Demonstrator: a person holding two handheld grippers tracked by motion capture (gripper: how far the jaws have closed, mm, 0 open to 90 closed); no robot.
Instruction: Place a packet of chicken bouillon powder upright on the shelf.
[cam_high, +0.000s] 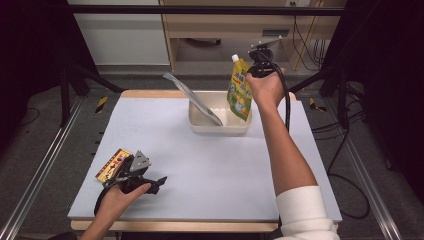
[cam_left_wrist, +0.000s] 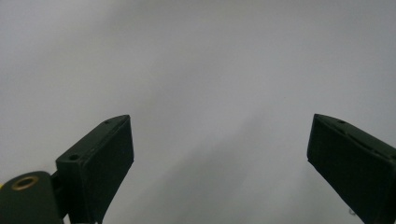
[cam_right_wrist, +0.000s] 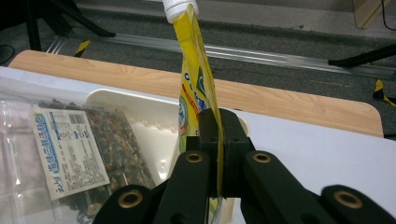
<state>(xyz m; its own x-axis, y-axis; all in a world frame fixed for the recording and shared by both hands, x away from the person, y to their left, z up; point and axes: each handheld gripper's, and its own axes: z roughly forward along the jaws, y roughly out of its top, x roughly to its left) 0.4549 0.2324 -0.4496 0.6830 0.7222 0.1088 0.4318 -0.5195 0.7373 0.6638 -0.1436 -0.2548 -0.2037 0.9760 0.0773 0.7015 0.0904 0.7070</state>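
Now, right arm: stretched forward over the table (cam_high: 210, 165), hand raised at the far edge.
Right gripper (cam_right_wrist: 218, 135): jaws pinched on the yellow pouch (cam_high: 239, 90).
Pouch: hangs upright, white cap on top, lower end over the tub (cam_high: 220, 126).
Tub: a clear packet (cam_high: 192, 97) leans in it.
Left hand (cam_high: 117, 197): low at the near left corner.
Left gripper (cam_high: 145, 180): jaws spread wide, nothing between them, beside a small packet (cam_high: 112, 164).

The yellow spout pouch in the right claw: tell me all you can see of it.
The yellow spout pouch is a flat, glossy plastic-looking pack with green and white print and a white screw cap at its top corner. It hangs roughly upright over the right end of the cream tub, pinched edge-on by the right claw. Whether its bottom touches the tub is unclear.
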